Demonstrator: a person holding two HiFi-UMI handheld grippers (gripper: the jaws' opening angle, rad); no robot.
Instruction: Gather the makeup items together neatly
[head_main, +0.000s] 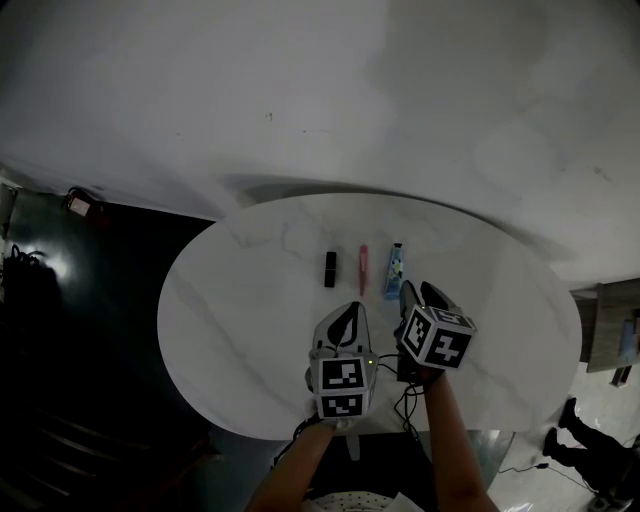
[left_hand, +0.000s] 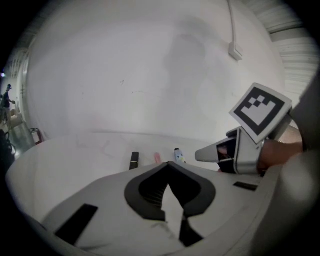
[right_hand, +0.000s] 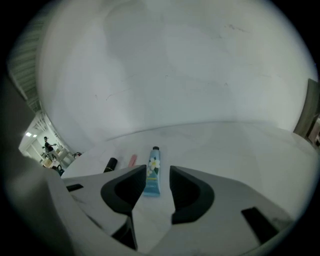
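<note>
Status: the gathering is judged nearly done. Three makeup items are laid side by side in a short row on the table (head_main: 230, 300), around its middle and slightly toward the far edge. All are pointed lengthwise at the far edge. Small gaps are seen between them and no two are touching. No other loose items are seen (part of the near edge is covered by the grippers, so this is not fully checked).

Row, left to right:
- black lipstick (head_main: 330, 268): short, dark, blocky.
- pink stick (head_main: 363, 268): thin, and its type cannot be told (too small).
- blue tube (head_main: 394, 272): light blue, with a dark cap at the far end, a white flower print and a flat crimped end toward the near edge.

right gripper (right_hand: 157, 170): the jaws are spread and nothing is pinched. The tube's near end is seen in the gap between them, with no pad pressed on it.

left gripper (left_hand: 168, 166): the jaws are closed tip to tip and empty, on the near side of the row.

Left to do, as judged: at most the near ends are squared up (the tube sits slightly nearer than the rest), then both grippers are pulled clear.
</note>
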